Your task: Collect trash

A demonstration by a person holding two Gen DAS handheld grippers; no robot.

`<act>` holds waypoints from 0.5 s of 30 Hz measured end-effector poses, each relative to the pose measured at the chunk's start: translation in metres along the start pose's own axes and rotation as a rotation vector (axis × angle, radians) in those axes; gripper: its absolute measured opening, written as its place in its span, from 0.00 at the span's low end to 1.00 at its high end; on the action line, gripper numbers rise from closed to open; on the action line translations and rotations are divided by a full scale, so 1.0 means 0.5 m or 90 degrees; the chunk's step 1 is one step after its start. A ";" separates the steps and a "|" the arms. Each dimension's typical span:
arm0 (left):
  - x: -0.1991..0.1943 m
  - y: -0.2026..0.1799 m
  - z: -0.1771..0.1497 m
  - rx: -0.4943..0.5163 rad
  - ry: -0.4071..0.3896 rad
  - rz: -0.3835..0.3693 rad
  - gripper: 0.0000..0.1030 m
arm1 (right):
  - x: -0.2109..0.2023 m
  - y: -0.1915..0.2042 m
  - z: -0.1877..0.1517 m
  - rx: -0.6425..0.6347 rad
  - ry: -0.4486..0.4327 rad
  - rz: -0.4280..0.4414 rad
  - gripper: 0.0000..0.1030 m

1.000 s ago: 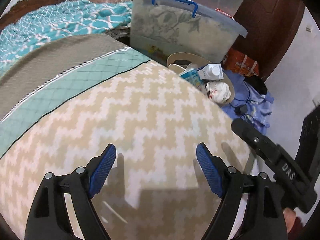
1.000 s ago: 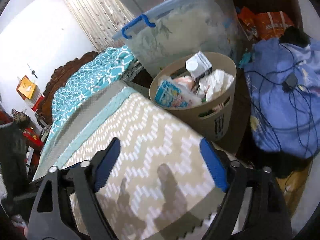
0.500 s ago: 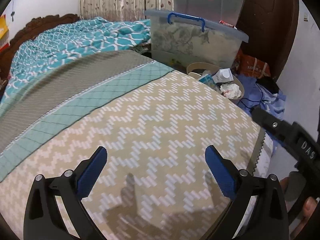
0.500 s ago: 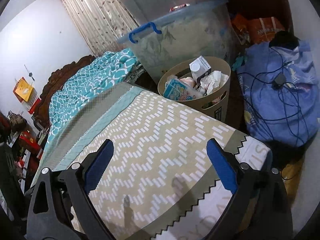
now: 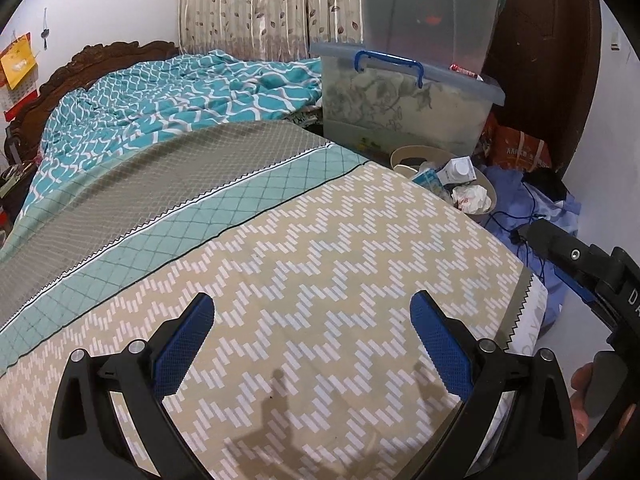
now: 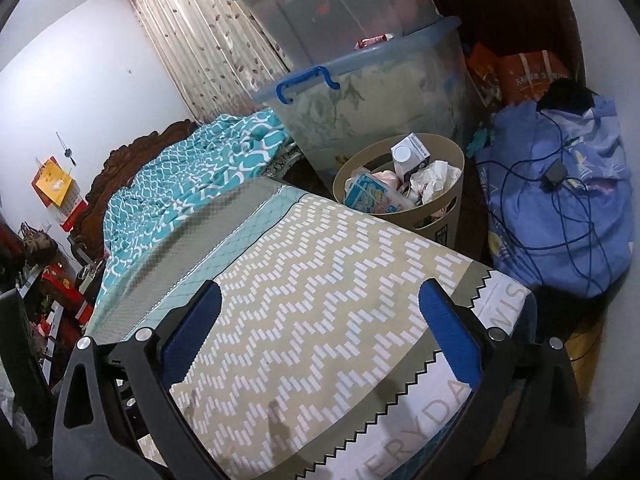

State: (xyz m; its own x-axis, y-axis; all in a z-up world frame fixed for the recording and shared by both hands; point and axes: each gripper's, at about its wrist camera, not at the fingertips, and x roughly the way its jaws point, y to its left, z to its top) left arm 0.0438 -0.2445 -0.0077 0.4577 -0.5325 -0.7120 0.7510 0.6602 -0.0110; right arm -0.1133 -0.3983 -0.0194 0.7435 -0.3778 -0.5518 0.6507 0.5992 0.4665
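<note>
The bed (image 5: 280, 260) fills most of both views, covered by a beige zigzag-patterned spread with a teal and grey band across the middle of the left wrist frame. A teal and white quilt (image 5: 168, 96) lies bunched toward the carved headboard at upper left. Two translucent storage tubs (image 6: 360, 80), stacked, stand beside the bed at upper centre of the right wrist frame; the lower one has a blue handle. A blue cloth bundle (image 6: 560, 200) with a dark cable across it lies on the floor at right.

The waste basket (image 6: 436, 208), tan and round, stands just beside the bed's far edge, between the tubs and the bundle. The trash sits inside it: a milk carton (image 6: 410, 154) upright, crumpled paper (image 6: 434, 176) beside it, and a blue printed wrapper (image 6: 368, 196) at the near rim.

The left tongs (image 5: 312, 344) are spread wide over the spread, nothing between the blue pads. The right tongs (image 6: 320, 340) are opening, likewise with nothing between them, above the bed's corner. A hand (image 5: 584, 400) shows at the lower right edge of the left wrist frame.
</note>
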 end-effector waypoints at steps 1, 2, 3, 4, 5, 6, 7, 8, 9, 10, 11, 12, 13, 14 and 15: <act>-0.002 0.001 0.001 -0.001 -0.001 0.000 0.92 | -0.001 0.001 0.000 0.000 0.001 0.001 0.95; -0.004 0.001 0.001 -0.002 -0.003 -0.001 0.92 | -0.001 0.001 0.000 -0.001 0.001 0.000 0.95; -0.007 0.002 0.002 -0.004 -0.004 -0.001 0.92 | -0.002 0.002 0.000 -0.002 0.001 0.001 0.95; -0.008 0.002 0.002 -0.005 -0.004 -0.001 0.92 | -0.004 0.003 -0.001 -0.004 0.001 -0.001 0.96; -0.010 0.003 0.002 -0.006 -0.005 -0.001 0.92 | -0.003 0.003 -0.001 -0.003 0.001 -0.003 0.97; -0.013 0.003 0.002 -0.007 -0.007 -0.001 0.92 | -0.004 0.003 -0.001 -0.002 0.002 -0.005 0.97; -0.014 0.003 0.003 -0.007 -0.008 0.000 0.92 | -0.004 0.004 -0.002 0.000 0.005 -0.004 0.97; -0.016 0.002 0.003 -0.006 -0.010 0.002 0.92 | -0.003 0.003 -0.002 0.002 0.007 -0.004 0.97; -0.019 0.001 0.003 -0.004 -0.013 0.004 0.92 | -0.004 0.002 -0.002 0.004 0.008 -0.005 0.97; -0.021 -0.001 0.004 -0.002 -0.015 0.007 0.92 | -0.005 0.000 -0.001 0.006 0.009 -0.005 0.97; -0.023 -0.002 0.005 -0.001 -0.018 0.009 0.92 | -0.004 -0.001 0.000 0.006 0.010 -0.005 0.97; -0.025 -0.004 0.006 0.000 -0.021 0.011 0.92 | -0.004 -0.001 -0.001 0.005 0.010 -0.006 0.97; -0.028 -0.004 0.007 0.001 -0.024 0.011 0.92 | -0.005 -0.002 -0.001 0.005 0.010 -0.005 0.97; -0.030 -0.005 0.008 0.000 -0.027 0.011 0.92 | -0.004 -0.003 -0.001 0.005 0.011 -0.005 0.97; -0.031 -0.006 0.009 0.000 -0.028 0.011 0.92 | -0.003 -0.003 -0.001 0.005 0.012 -0.005 0.97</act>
State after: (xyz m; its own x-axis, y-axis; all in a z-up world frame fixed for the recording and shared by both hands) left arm 0.0366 -0.2404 0.0066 0.4916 -0.5436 -0.6803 0.7424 0.6699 0.0012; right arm -0.1156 -0.3983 -0.0193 0.7358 -0.3684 -0.5682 0.6572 0.5911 0.4676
